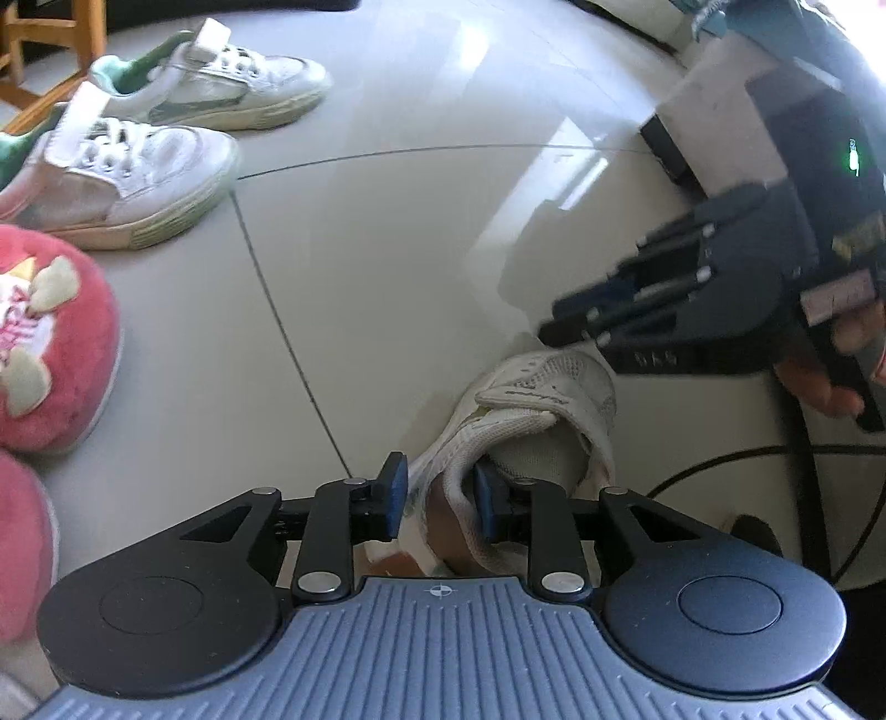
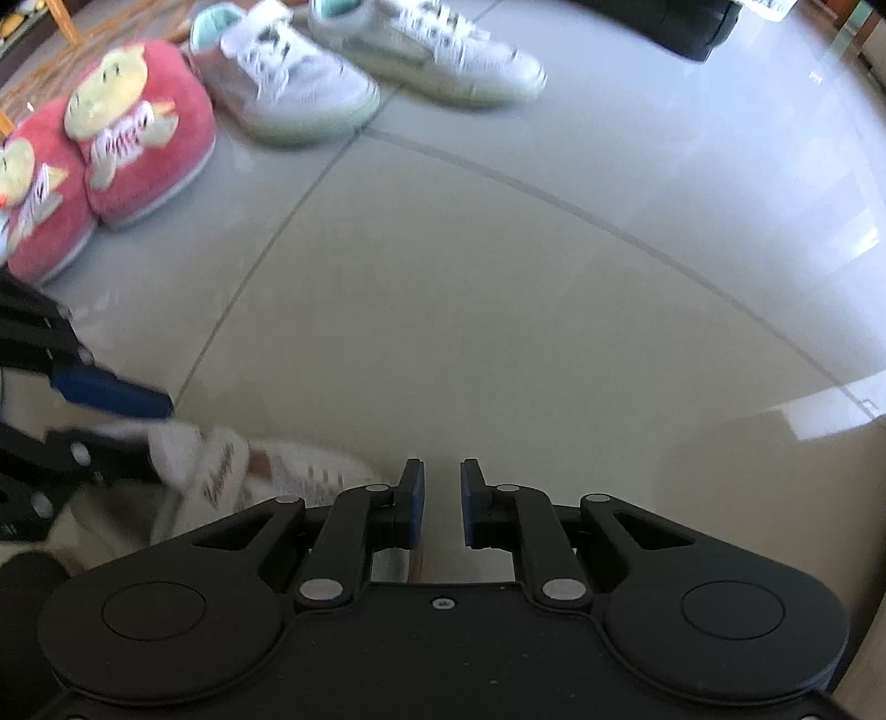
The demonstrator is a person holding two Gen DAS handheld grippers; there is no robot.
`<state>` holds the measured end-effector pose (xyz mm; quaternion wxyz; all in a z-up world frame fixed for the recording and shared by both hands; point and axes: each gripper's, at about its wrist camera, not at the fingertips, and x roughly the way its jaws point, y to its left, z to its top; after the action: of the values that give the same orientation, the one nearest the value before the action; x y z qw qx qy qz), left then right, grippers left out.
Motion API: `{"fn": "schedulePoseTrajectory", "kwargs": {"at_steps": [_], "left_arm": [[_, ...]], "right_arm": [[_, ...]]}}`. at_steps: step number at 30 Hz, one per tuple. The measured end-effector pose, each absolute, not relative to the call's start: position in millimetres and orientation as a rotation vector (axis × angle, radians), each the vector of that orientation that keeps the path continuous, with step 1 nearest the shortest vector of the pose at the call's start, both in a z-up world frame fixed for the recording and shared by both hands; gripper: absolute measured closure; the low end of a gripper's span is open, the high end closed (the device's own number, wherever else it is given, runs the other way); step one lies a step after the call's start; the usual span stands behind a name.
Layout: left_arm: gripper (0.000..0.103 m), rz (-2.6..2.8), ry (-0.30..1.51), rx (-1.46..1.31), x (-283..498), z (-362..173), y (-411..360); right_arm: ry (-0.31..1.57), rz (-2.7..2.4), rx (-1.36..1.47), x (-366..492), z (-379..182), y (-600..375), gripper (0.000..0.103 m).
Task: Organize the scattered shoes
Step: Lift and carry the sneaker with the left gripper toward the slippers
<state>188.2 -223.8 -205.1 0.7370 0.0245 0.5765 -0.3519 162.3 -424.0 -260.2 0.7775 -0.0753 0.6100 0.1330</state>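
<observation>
A small white mesh shoe with a strap across its top lies on the pale tiled floor. My left gripper is shut on the wall of its opening, one blue pad outside and one inside. In the right wrist view the same shoe appears blurred at lower left, with the left gripper on it. My right gripper is shut with only a narrow slit between its pads, and nothing is in it. It hovers over bare floor just right of the shoe, and shows in the left wrist view as the right gripper above the toe.
Two white sneakers with green lining stand side by side at the far left. Beside them sits a pair of red plush slippers. Wooden chair legs stand behind. A black cable runs across the floor at right.
</observation>
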Motion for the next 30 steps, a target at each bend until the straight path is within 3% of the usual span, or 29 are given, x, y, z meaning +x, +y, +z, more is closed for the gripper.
{"fn": "schedulePoseTrajectory", "kwargs": {"at_steps": [2,7,10,17,27,30], "left_arm": [[0.068,-0.747,1.247,0.031,187.1,-197.3,-218.4],[0.065,-0.734,1.237,-0.062,184.2,-177.8,-205.4],[0.055,-0.752,1.242,-0.1,176.1,-167.4,-203.4],[0.049,-0.791,1.238,-0.114,164.4,-153.5,-208.2],[0.045,-0.786,1.314,-0.026,173.0,-186.9,-233.0],[0.039,-0.81,1.32,-0.008,173.6,-188.5,-241.9]], "right_arm": [[1.319,0.29,-0.173,157.6,-260.4,-423.5,0.088],[1.345,0.316,-0.184,146.6,-260.7,-421.0,0.088],[1.35,0.332,-0.209,138.4,-260.8,-416.6,0.088],[1.37,0.378,-0.206,121.7,-259.2,-410.1,0.088],[1.369,0.389,-0.211,116.7,-255.8,-408.4,0.084],[1.367,0.391,-0.193,117.0,-254.4,-412.4,0.079]]}}
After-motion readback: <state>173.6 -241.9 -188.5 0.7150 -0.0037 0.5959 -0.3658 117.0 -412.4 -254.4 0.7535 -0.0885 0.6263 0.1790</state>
